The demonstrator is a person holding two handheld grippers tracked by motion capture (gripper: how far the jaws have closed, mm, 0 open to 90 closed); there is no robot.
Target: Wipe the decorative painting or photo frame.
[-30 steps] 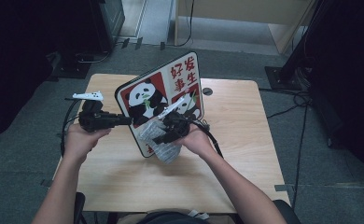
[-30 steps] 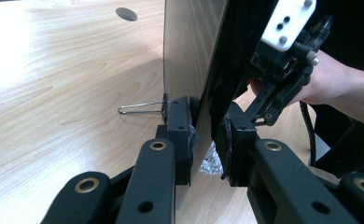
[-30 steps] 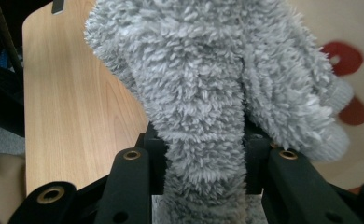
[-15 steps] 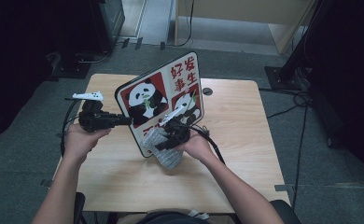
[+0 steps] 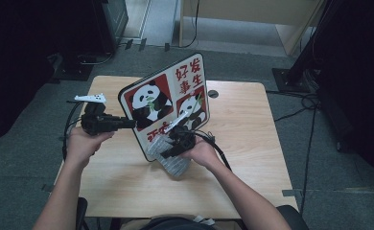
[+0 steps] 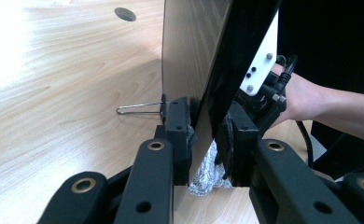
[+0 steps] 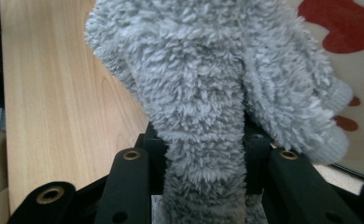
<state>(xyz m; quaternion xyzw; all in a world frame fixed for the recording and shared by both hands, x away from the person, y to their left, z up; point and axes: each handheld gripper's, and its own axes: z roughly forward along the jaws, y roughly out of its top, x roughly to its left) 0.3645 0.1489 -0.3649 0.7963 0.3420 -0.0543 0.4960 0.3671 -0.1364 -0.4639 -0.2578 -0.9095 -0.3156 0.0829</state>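
Note:
A picture board (image 5: 166, 103) printed with pandas and red characters stands tilted on the wooden table (image 5: 252, 143). My left gripper (image 5: 130, 123) is closed on the board's left edge. In the left gripper view the board (image 6: 189, 56) sits between the pads of that gripper (image 6: 204, 135). Its jaws have just been opening a little, with the board still between them. My right gripper (image 5: 168, 146) is shut on a grey fluffy cloth (image 5: 173, 163) at the board's lower front. In the right gripper view the cloth (image 7: 203, 93) rises from the gripper (image 7: 203, 154) against the board (image 7: 357, 46).
A wire stand (image 6: 138, 108) sticks out behind the board onto the table. A cable hole (image 5: 213, 94) lies in the tabletop behind the board. Dark equipment and cables surround the table on the grey floor (image 5: 319, 158).
My right hand has moved down a little with the grey cloth along the lower front of the board. The left hand and the board have stayed put.

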